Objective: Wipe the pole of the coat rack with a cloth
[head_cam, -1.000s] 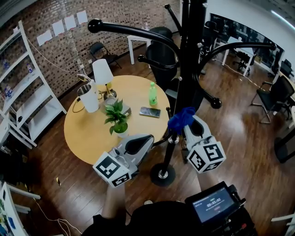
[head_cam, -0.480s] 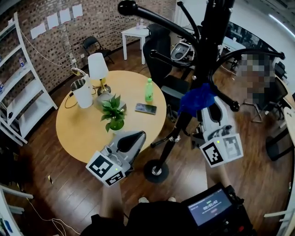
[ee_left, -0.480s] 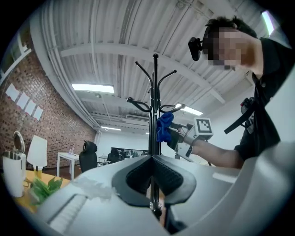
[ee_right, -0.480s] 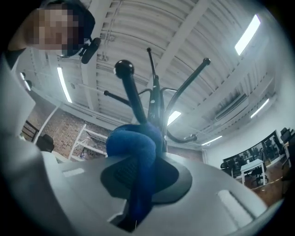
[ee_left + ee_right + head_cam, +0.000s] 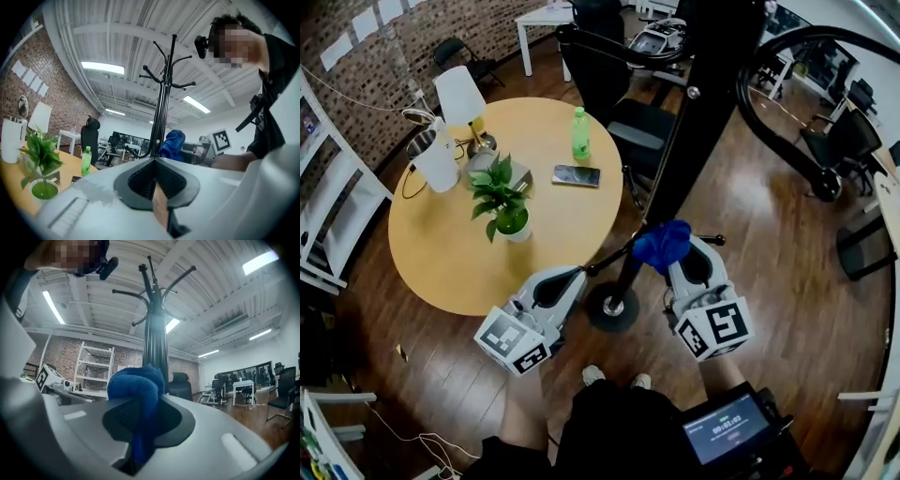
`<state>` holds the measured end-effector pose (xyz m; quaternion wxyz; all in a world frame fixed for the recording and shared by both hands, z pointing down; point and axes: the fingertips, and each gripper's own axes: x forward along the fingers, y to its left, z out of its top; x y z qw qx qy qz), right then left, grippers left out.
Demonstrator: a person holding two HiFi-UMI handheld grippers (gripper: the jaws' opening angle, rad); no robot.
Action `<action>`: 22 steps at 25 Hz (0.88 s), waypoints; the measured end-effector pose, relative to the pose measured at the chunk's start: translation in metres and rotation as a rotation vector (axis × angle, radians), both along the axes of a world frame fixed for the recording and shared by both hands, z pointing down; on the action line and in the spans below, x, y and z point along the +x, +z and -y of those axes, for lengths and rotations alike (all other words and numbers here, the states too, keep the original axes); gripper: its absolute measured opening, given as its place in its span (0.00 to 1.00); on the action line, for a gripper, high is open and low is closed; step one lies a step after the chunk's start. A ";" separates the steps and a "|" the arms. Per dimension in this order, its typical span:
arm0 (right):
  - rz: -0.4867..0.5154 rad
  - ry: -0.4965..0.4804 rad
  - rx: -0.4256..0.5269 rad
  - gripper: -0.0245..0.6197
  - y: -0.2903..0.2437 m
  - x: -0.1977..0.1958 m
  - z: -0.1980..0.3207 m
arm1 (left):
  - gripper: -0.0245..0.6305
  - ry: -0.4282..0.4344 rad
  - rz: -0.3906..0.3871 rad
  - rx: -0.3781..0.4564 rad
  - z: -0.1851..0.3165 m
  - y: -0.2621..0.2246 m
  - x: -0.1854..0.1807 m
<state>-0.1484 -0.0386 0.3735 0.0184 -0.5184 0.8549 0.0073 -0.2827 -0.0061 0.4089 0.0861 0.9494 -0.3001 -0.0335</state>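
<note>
Mid-wipe, I judge: my right tool point(image 5: 672, 251) pinches the cloth point(image 5: 663, 244) at the lower pole point(image 5: 677, 173), left tool point(image 5: 587, 271) closed, empty; next, a firm slide along it.

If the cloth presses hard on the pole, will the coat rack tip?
Fairly likely: the coat rack is tall on a small round base. Pushing low, where the blue cloth sits, probably lessens that risk.

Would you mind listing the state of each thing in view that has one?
right gripper: shut on the blue cloth.
left gripper: shut, empty.
blue cloth: bunched, against the pole, low down.
coat rack: standing upright.
green bottle: upright on the round table.
phone: lying flat on the table.
</note>
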 end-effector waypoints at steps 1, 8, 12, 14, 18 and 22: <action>-0.014 -0.007 -0.025 0.12 0.015 -0.001 -0.002 | 0.04 -0.011 -0.001 -0.017 -0.001 0.006 0.000; -0.083 -0.068 -0.117 0.12 0.089 -0.005 -0.005 | 0.04 -0.177 0.099 -0.112 -0.013 0.056 -0.021; -0.116 -0.085 -0.106 0.12 0.113 -0.015 0.008 | 0.04 -0.177 0.145 -0.106 -0.029 0.071 -0.004; -0.160 -0.068 -0.037 0.12 0.116 -0.021 0.009 | 0.04 -0.158 0.151 -0.091 -0.030 0.081 0.005; -0.344 -0.057 0.235 0.12 0.114 -0.024 0.000 | 0.04 -0.113 0.110 0.011 -0.015 0.093 0.025; -0.117 0.003 0.262 0.12 0.150 -0.018 0.002 | 0.04 -0.078 0.078 0.088 0.003 0.133 0.039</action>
